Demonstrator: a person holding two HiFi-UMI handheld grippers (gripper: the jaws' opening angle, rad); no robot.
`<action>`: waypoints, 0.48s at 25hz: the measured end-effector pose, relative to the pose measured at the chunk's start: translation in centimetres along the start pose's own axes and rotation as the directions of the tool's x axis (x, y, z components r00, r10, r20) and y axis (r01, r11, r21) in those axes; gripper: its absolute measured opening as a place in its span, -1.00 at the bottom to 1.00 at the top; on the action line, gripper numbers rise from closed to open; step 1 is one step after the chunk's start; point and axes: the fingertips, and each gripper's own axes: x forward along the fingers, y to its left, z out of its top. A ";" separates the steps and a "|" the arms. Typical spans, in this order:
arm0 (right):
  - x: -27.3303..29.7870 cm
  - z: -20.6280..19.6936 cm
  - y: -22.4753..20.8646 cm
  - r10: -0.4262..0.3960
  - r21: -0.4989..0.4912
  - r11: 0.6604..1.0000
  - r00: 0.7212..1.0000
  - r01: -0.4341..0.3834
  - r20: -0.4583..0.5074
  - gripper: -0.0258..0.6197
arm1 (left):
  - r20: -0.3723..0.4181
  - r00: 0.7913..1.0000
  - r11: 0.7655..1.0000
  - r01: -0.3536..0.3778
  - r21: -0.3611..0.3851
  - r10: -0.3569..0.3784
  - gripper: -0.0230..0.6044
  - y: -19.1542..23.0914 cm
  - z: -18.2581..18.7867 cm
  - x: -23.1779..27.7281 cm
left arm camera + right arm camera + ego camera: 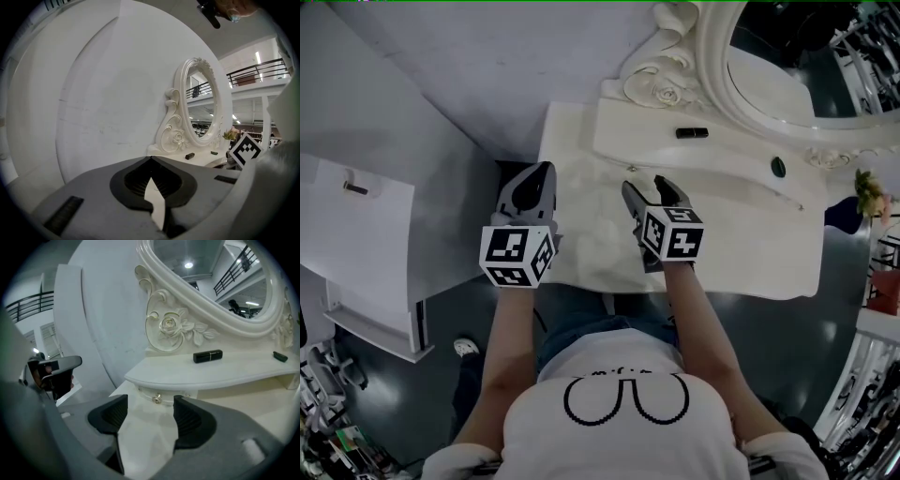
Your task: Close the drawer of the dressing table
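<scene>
The white dressing table point(581, 246) stands in front of me with a raised shelf point(727, 157) below its oval mirror point(787, 56). In the right gripper view a small drawer front point(143, 393) with a metal knob point(157, 399) sits under the shelf edge and looks pushed in flush. My right gripper point(644, 184) point(149, 405) hovers over the tabletop a short way back from the knob. It is open, with nothing between its fingers. My left gripper point(546, 169) point(150, 160) hangs over the table's left edge, with its tips together and nothing in them.
A black lipstick point(692, 133) point(207, 356) and a small dark object point(779, 167) lie on the shelf. Pink flowers point(869, 192) stand at the table's right end. A white cabinet point(356, 244) is on the left, and a pale wall rises behind the table.
</scene>
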 end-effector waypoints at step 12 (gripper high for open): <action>-9.1 8.4 2.8 0.193 -0.199 0.971 0.931 -0.135 0.310 -0.76 | 0.081 0.996 0.999 -0.031 0.022 0.030 -0.93 -2.6 2.5 -2.0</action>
